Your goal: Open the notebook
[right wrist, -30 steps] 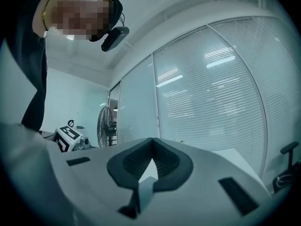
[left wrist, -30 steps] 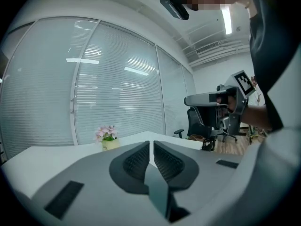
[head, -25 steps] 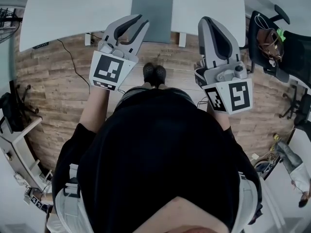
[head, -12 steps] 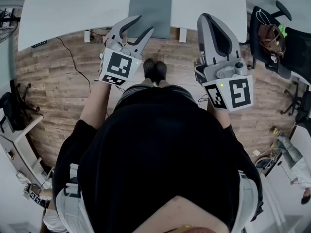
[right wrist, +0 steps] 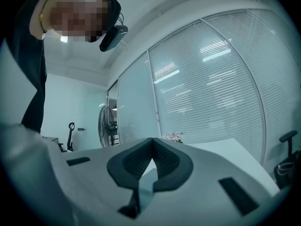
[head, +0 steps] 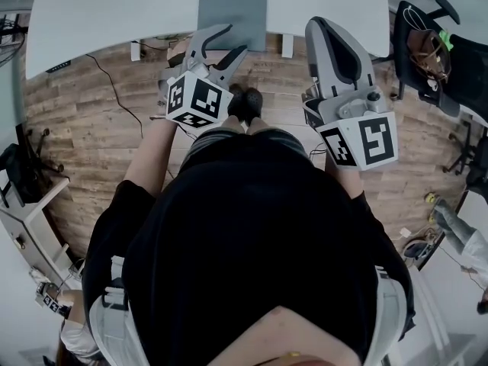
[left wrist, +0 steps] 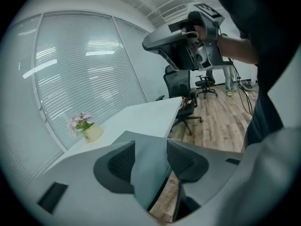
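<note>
A flat grey notebook (head: 232, 2) lies shut on the white table (head: 114, 10), reaching to its near edge. My left gripper (head: 236, 39) sits just short of that near edge, tilted downward, and its jaws are opening. In the left gripper view the notebook (left wrist: 149, 171) shows in the gap between the spread pads (left wrist: 120, 161), which do not press on it. My right gripper (head: 316, 25) is held level to the right of the notebook, apart from it. In the right gripper view its jaws (right wrist: 152, 140) meet at the tip with nothing between them.
A small pot of pink flowers (left wrist: 87, 128) stands far back on the table. Office chairs (head: 427, 48) are at the right. A standing fan (right wrist: 107, 126) is behind. A cable (head: 114, 90) runs over the wooden floor, and the person's feet (head: 244, 101) are below the table edge.
The left gripper has sunk and rolled, coming in toward the notebook's near edge, and its jaws have spread wider. The right gripper has stayed put.
</note>
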Tool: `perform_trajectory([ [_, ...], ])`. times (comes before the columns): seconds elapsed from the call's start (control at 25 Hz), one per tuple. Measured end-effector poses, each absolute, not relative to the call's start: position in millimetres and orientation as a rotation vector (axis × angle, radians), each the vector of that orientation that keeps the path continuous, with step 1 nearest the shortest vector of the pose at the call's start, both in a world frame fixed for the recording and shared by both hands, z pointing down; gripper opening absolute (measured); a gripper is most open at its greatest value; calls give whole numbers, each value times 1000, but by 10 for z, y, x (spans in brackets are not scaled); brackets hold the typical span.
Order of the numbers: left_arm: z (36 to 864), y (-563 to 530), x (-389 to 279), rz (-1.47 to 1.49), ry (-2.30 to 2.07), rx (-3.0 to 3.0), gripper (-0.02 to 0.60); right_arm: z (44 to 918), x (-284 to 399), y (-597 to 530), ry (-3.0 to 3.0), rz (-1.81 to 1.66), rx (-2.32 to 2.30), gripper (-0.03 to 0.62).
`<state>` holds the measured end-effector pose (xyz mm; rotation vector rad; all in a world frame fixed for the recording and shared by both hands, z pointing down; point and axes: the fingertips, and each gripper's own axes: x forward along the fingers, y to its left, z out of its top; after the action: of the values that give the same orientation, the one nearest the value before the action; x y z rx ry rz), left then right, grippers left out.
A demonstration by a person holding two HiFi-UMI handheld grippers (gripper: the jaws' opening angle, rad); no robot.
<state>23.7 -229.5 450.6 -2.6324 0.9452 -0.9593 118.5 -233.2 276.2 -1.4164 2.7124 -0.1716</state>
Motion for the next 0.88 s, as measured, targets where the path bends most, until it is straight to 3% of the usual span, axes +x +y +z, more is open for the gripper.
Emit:
perform_trajectory([
  [0.88,4809,-2182,350,-1193,638,-2354,235,2851,1193,-2330,2712,-223,-1424,5],
])
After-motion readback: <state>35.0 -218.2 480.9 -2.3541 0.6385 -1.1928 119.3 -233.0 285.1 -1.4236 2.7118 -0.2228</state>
